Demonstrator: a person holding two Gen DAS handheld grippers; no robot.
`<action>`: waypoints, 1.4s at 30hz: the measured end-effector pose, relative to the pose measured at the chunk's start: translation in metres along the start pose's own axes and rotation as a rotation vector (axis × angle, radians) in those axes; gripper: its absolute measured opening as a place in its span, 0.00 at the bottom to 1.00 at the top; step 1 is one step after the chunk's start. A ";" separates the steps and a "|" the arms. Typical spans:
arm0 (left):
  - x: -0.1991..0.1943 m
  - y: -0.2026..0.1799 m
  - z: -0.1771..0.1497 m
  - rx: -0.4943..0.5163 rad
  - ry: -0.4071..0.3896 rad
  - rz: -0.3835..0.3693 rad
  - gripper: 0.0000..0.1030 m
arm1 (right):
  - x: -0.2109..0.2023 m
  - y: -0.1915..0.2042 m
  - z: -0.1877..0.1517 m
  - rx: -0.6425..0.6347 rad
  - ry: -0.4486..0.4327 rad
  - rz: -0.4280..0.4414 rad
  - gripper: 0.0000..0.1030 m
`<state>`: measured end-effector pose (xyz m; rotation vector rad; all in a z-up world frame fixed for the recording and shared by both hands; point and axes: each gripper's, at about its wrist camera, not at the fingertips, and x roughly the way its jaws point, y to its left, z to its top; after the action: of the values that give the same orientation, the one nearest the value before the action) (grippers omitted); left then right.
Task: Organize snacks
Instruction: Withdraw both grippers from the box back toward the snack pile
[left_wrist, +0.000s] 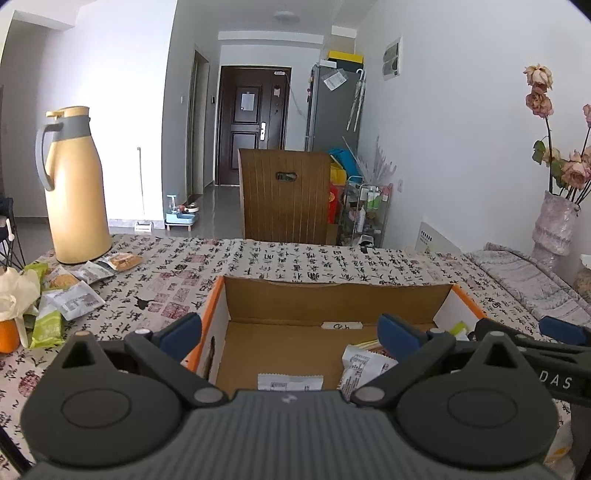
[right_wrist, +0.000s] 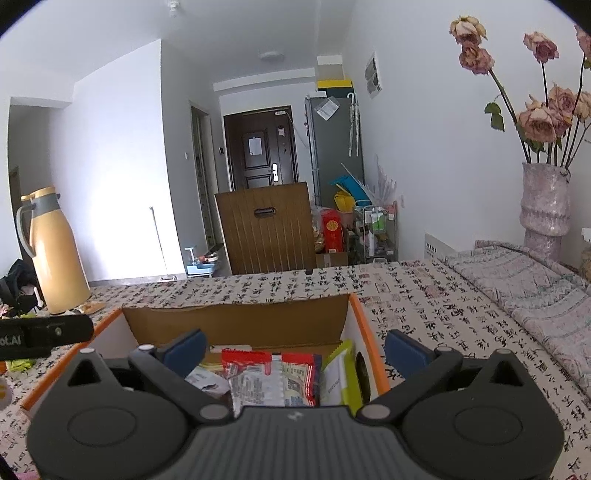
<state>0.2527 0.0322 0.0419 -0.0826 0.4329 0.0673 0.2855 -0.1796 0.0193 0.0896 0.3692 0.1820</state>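
An open cardboard box (left_wrist: 332, 301) with an orange rim stands on the patterned tablecloth. My left gripper (left_wrist: 291, 332) hovers open over its left half, with white snack packets (left_wrist: 290, 382) lying on the bottom below and nothing between the pads. My right gripper (right_wrist: 297, 350) is open over the box's (right_wrist: 236, 321) right half, above a red packet (right_wrist: 266, 376), a white packet (right_wrist: 207, 380) and a yellow-green packet (right_wrist: 338, 373) leaning on the wall. Several loose snack packets (left_wrist: 70, 297) lie on the table to the box's left. The right gripper (left_wrist: 524, 330) shows at the left wrist view's right edge.
A tall yellow thermos (left_wrist: 72, 184) stands at the table's (left_wrist: 295, 258) far left behind the loose snacks. A vase of dried roses (right_wrist: 543, 206) and a folded quilted cloth (right_wrist: 524, 284) sit at the right. A wooden chair back (left_wrist: 286, 195) rises beyond the far edge.
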 end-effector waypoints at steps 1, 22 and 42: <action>-0.003 0.001 0.001 -0.002 -0.002 0.000 1.00 | -0.003 0.000 0.001 -0.002 -0.002 0.000 1.00; -0.082 0.017 -0.033 -0.037 0.012 -0.021 1.00 | -0.079 0.009 -0.033 0.016 0.030 0.024 1.00; -0.132 0.050 -0.106 -0.048 0.102 -0.023 1.00 | -0.139 0.038 -0.112 -0.026 0.200 0.091 1.00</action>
<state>0.0855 0.0654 -0.0015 -0.1382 0.5327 0.0513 0.1111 -0.1632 -0.0320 0.0627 0.5625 0.2871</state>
